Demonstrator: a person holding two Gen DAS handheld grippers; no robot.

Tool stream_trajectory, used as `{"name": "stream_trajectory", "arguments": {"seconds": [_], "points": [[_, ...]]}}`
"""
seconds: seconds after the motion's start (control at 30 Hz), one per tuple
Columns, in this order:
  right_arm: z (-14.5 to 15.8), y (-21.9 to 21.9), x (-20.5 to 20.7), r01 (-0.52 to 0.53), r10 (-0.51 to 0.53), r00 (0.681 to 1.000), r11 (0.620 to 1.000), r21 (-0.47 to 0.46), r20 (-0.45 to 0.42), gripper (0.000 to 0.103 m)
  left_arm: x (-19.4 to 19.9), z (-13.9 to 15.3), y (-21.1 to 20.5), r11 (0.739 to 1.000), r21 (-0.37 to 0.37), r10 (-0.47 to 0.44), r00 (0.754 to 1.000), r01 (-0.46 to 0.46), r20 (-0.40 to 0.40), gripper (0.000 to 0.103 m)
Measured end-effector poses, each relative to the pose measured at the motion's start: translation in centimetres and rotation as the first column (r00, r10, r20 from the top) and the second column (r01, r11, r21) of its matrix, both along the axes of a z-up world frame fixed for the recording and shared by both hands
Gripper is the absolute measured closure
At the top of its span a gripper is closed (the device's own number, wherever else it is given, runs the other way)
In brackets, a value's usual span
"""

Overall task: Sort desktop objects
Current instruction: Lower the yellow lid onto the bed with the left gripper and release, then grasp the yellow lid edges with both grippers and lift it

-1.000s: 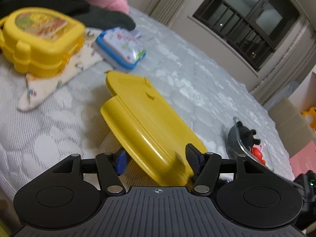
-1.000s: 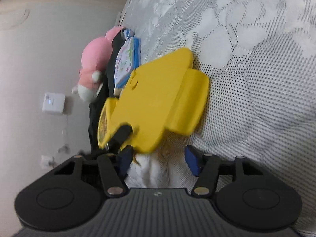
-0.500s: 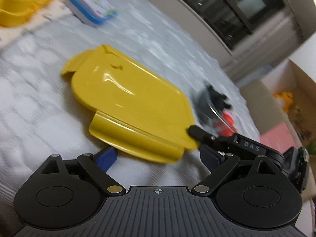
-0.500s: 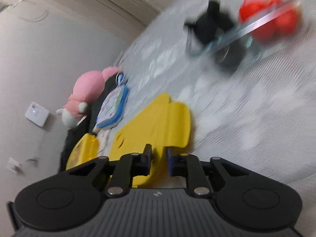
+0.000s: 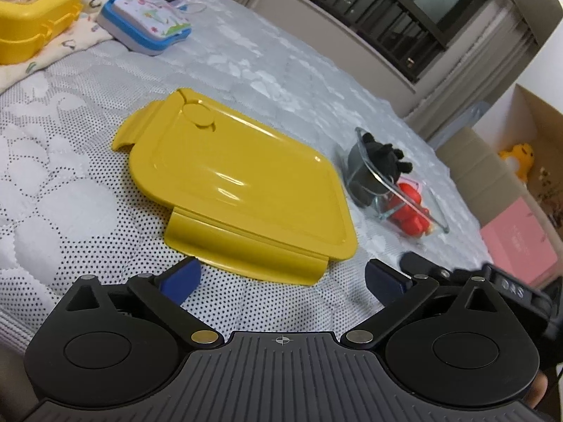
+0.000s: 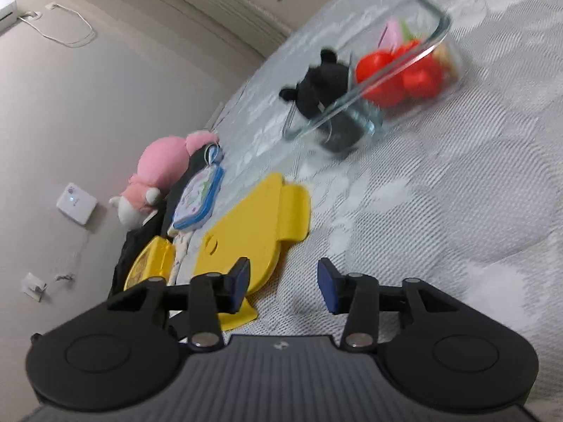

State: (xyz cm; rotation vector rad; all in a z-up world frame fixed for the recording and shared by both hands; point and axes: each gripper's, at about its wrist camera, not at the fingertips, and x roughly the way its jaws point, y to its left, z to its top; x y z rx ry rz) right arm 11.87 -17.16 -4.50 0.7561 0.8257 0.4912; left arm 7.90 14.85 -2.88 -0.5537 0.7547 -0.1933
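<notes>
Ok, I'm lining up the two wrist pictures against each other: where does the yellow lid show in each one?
Left wrist: the yellow lid lies flat on the grey bedspread, picture centre, just ahead of the open jaws.
Right wrist: the yellow lid sits lower left of centre, partly behind the left finger.
Shared landmark: the glass container holding red toys, beyond the lid in both views.
</notes>
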Motion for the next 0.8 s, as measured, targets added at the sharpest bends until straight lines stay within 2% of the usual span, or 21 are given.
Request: {"name": "stream_trajectory", "arguments": {"seconds": [0.07,0.17,0.2,0.27,0.33,0.43,0.5,0.53,0.57,0.67,0.7,0.77,0.8], "points": [[-0.6,0.8,1.0,0.007,-0.006,0.998,1.0,0.014,-0.067,0.054,-0.1,0.0,0.3,1.0,0.005,0.0,1.0,0.0,0.0,0.001],[-1.2,1.9,2.3,0.017,-0.009,0.993,0.998,0.062,-0.115,0.048,-0.3,-0.1,0.8,1.0,-0.007,0.002,1.0,-0.002,0.005,0.001],[-1.2,2.5,2.9,0.017,-0.011,0.994,0.998,0.06,-0.112,0.047,-0.3,-0.2,1.0,1.0,-0.017,0.002,1.0,-0.002,0.006,0.001],[-1.2,3.8,3.9,0.018,-0.014,0.995,0.999,0.049,-0.095,0.036,-0.2,-0.3,1.2,0.999,-0.036,0.002,1.0,-0.002,0.01,0.001],[-1.1,5.1,4.6,0.013,-0.01,0.998,0.999,0.033,-0.067,0.029,-0.2,-0.5,1.5,0.999,-0.055,0.001,1.0,0.0,0.015,0.0],[-0.7,7.0,5.2,-0.009,0.008,1.0,1.0,-0.023,-0.029,0.027,-0.2,-0.8,1.5,0.998,-0.051,-0.023,0.999,0.024,0.032,0.0],[-0.3,7.8,5.1,-0.022,0.022,1.0,0.998,-0.057,-0.005,0.037,-0.2,-0.8,1.2,0.998,-0.017,-0.055,0.998,0.055,0.045,0.0],[-0.2,8.0,4.9,-0.026,0.026,1.0,0.997,-0.077,-0.002,0.053,-0.3,-0.8,1.0,0.998,0.0,-0.067,0.996,0.068,0.051,0.0],[-0.2,8.0,4.8,-0.03,0.03,1.0,0.996,-0.087,-0.005,0.077,-0.4,-0.9,0.9,0.997,0.012,-0.077,0.995,0.076,0.058,0.0],[-0.6,6.8,4.6,-0.047,0.046,0.998,0.999,-0.022,-0.039,0.081,-0.7,-0.9,1.0,0.994,0.023,-0.106,0.991,0.104,0.079,0.0],[-0.5,6.3,4.3,-0.042,0.042,0.998,0.999,-0.01,-0.04,0.082,-0.9,-0.9,1.5,0.994,-0.008,-0.103,0.991,0.105,0.088,0.0],[-0.1,5.3,3.6,-0.032,0.031,0.999,0.999,-0.019,-0.016,0.082,-1.0,-1.2,3.3,0.986,-0.147,-0.07,0.993,0.084,0.097,0.0],[0.1,4.8,3.2,-0.023,0.023,1.0,0.999,-0.022,-0.004,0.082,-0.9,-1.7,4.6,0.967,-0.245,-0.046,0.995,0.067,0.09,0.0]]}}
